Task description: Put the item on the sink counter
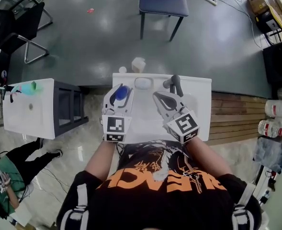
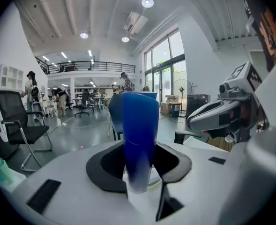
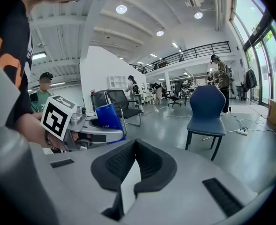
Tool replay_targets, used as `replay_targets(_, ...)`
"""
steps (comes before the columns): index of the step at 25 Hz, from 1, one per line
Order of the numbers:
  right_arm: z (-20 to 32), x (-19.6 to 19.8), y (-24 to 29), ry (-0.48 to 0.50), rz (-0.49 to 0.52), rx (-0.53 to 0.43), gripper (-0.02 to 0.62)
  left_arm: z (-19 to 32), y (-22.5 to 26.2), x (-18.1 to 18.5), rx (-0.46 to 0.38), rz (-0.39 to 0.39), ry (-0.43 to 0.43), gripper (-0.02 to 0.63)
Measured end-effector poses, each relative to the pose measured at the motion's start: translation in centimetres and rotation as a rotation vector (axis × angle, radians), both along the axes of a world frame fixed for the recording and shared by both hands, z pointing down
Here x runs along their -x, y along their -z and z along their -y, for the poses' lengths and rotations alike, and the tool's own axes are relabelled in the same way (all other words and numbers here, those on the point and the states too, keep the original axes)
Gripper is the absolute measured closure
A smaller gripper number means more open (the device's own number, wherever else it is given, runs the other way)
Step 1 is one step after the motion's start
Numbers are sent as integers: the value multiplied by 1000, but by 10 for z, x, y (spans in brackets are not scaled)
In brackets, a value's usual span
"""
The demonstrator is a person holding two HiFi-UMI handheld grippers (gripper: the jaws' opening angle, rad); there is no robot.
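A blue cup [image 1: 122,93] stands upright between the jaws of my left gripper [image 1: 118,97], which is shut on it above the left part of the white sink counter [image 1: 202,104]. In the left gripper view the blue cup [image 2: 139,135] fills the gap between the jaws of the left gripper [image 2: 140,159]. My right gripper [image 1: 159,97] hovers beside it over the basin, shut and empty. In the right gripper view the right gripper [image 3: 134,146] has its pads touching, and the blue cup [image 3: 108,116] shows to the left.
A dark faucet [image 1: 174,83] rises at the back of the counter. A white cup [image 1: 138,64] sits beyond the counter's far edge. A blue chair [image 1: 163,1] stands farther off. A second white unit [image 1: 28,110] with a green item [image 1: 28,87] lies to the left.
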State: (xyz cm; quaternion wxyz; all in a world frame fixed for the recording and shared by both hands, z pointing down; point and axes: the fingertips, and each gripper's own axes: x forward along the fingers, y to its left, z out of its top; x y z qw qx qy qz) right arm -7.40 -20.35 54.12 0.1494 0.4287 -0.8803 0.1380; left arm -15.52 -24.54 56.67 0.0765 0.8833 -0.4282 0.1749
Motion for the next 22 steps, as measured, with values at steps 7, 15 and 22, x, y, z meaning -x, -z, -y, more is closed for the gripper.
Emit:
replay_targets(7,5,8,-6,14,-5,17,581,22,-33,4,-3,0,10,439)
replay_targets(15,8,12,-13,19,-17,33,581,36,-69,8,12,36,6,439)
replay_targets(22,9,18,-29,44,-40,58,581,38,-100,6,39,43,4,439)
